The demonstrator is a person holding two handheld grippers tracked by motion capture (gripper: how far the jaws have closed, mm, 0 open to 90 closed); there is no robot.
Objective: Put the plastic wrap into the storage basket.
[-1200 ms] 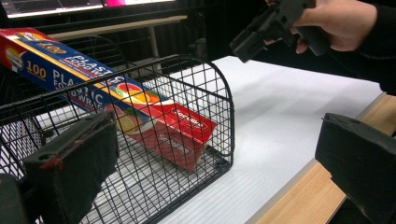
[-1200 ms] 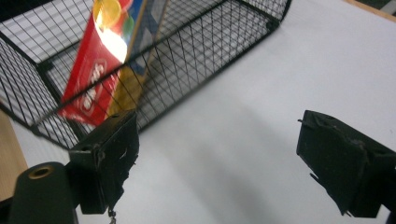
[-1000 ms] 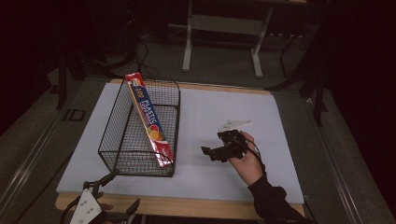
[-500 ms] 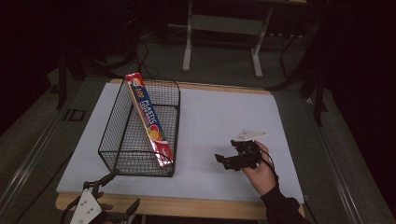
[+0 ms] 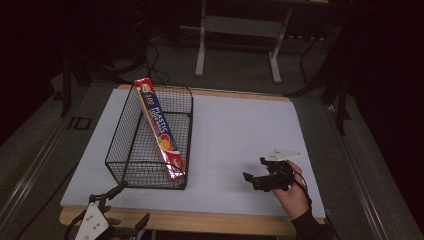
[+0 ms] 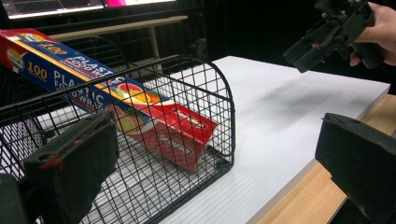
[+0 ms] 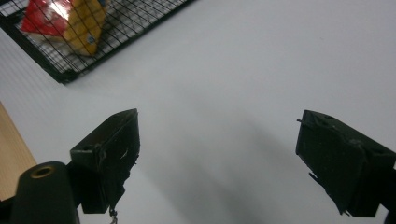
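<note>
- The right claw [image 5: 256, 177] hangs over the near right part of the bench [image 5: 240, 130], its two black, scuffed, blocky jaws spread wide with nothing between them; a grey three-cornered plate sits on top of it.
- The left claw [image 5: 122, 205] waits at the near left edge, jaws wide and empty, their pads dark and felt-like in the left gripper view.
- The bench is a smooth white board with a pale wooden strip along its near edge.
- The wire basket [image 5: 131, 162] stands left of centre: thin black mesh, rectangular, with rounded corners.
- The plastic wrap box [image 5: 161, 131], a long slim glossy carton in red and blue, leans inside the basket, its long axis running near to far, far end raised on the rim, near end down on the floor.
- The left gripper view reads the carton's lettering and fruit picture [image 6: 133, 95]; the right gripper view catches just its red-and-yellow end [image 7: 65, 21] through the mesh.
</note>
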